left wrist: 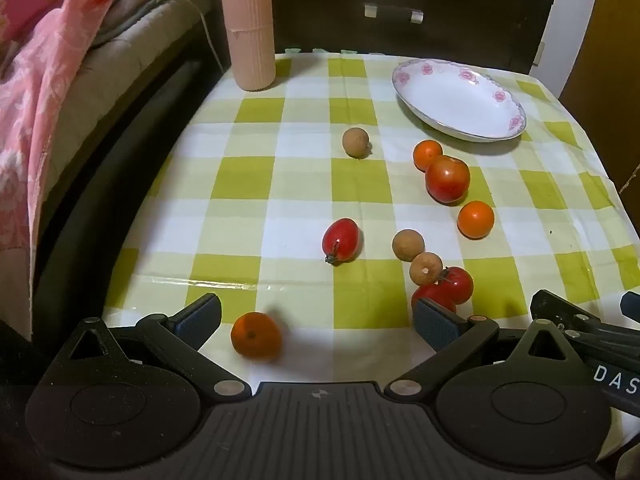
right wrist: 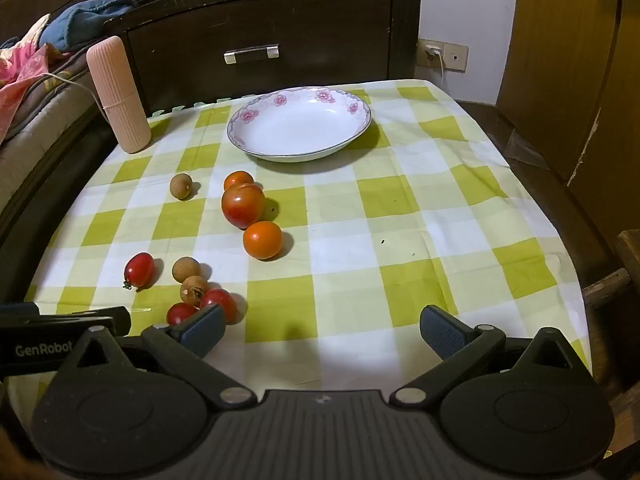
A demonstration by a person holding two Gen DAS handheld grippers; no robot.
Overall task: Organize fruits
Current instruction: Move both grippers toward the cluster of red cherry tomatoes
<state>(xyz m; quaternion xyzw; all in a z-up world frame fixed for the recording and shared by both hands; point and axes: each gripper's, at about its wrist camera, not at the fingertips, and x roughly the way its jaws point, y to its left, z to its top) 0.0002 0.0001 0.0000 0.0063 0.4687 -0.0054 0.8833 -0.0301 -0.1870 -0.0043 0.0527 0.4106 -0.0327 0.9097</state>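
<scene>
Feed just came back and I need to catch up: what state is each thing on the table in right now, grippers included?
Left gripper: open, holding nothing.
Right gripper: open, holding nothing.
Plate: upright, nothing in it.
Pink ribbed container: standing upright, closed.
Large tomato: loose on the cloth, touching a small orange.
Nearest orange: loose on the cloth, between the left fingers, ungripped.
Drawer: shut.

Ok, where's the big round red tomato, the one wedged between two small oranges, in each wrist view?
Left wrist: big round red tomato sits right of centre, just below the white floral-rimmed plate.
Right wrist: tomato sits left of centre, below the plate.
Shared landmark: the tall ribbed pink bottle at the tablecloth's far left.
</scene>
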